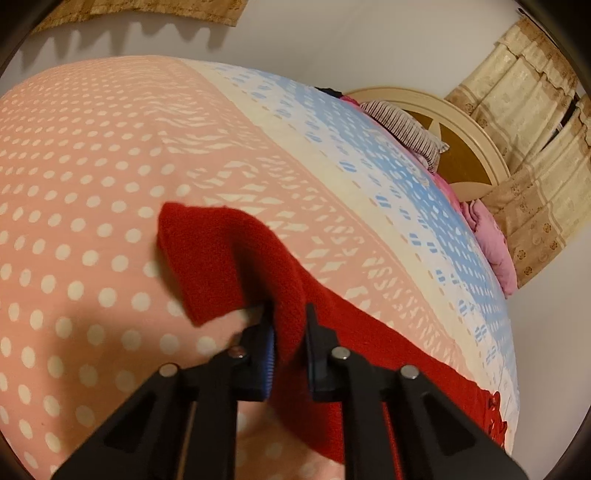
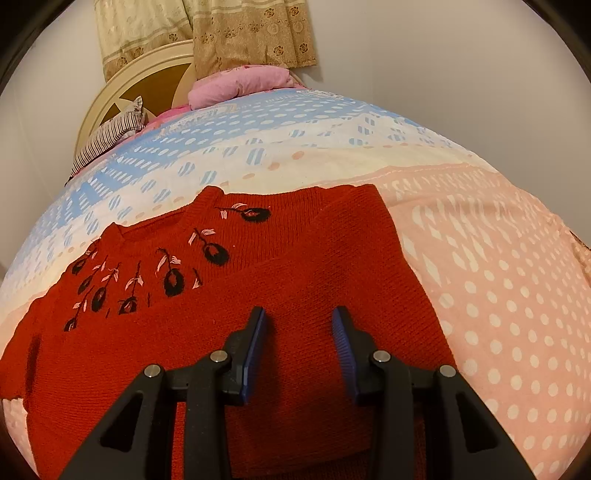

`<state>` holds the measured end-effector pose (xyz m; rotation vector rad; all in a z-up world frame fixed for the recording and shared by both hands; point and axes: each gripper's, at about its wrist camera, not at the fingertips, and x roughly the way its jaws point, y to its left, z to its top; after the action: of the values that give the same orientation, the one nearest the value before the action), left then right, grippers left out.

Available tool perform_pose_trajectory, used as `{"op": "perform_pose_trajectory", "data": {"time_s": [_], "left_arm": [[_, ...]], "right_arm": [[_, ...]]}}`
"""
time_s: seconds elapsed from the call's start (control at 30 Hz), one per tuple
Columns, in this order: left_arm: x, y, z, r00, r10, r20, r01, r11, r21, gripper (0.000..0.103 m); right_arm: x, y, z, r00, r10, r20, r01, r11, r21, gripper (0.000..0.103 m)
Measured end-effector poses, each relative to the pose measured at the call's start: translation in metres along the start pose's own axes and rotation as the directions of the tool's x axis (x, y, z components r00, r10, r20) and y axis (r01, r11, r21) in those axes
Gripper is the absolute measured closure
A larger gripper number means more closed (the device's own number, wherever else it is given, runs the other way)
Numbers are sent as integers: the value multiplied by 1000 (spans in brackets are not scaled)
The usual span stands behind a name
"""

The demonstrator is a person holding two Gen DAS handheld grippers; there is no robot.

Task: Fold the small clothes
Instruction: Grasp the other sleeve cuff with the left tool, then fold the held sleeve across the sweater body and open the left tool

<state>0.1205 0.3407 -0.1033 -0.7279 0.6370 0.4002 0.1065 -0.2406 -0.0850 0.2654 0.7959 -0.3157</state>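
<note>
Left tongs [image 1: 288, 317] clamped on sweater [image 1: 236, 254] fold, lifted over bed [image 1: 92, 184]. Right tongs [image 2: 299, 319] gaped wide above sweater [image 2: 295, 266], flat on bed [image 2: 498, 277]. One sweater, one headboard [image 2: 110, 92]. Black embroidery [image 2: 173, 282] seen in right view only. White walls, curtains [image 2: 251, 33].

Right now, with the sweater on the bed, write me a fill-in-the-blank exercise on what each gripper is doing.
1. The left gripper is shut on a fold of the ____ sweater.
2. The right gripper hangs over the sweater with its jaws ____.
3. The sweater's front is embroidered with black ____.
4. The sweater lies on a bedsheet whose pink part is printed with white ____.

Missing words: red; open; flowers; dots
</note>
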Motion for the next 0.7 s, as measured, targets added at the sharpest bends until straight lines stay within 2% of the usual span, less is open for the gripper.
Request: {"op": "perform_pose_trajectory", "data": {"time_s": [0.13,0.23,0.3,0.33,0.4,0.53,0.67,0.7], "left_arm": [[-15,-34,-1,997,-23,67,16,995,100,93],[-39,-84,-16,990,-74,123,40,964,264,93],[-61,-132,-42,978,-133,160,54,906,419,93],[-66,-146,-51,975,-149,164,58,885,462,93],[-76,-185,-82,971,-184,153,64,816,574,93],[-76,-242,-147,974,-217,71,104,700,707,93],[-69,-282,-213,977,-212,-24,145,575,805,93],[-67,-282,-222,979,-199,-35,143,558,818,93]], "right_arm": [[0,0,0,1000,0,1,0,1000,0,64],[0,0,0,1000,1,1,-1,1000,1,64],[0,0,0,1000,1,1,-1,1000,1,64],[0,0,0,1000,2,1,-2,1000,1,64],[0,0,0,1000,2,2,-2,1000,2,64],[0,-1,0,1000,9,4,-9,1000,8,64],[-1,-2,0,1000,15,6,-15,1000,14,64],[-1,-2,0,1000,15,6,-15,1000,13,64]]}}
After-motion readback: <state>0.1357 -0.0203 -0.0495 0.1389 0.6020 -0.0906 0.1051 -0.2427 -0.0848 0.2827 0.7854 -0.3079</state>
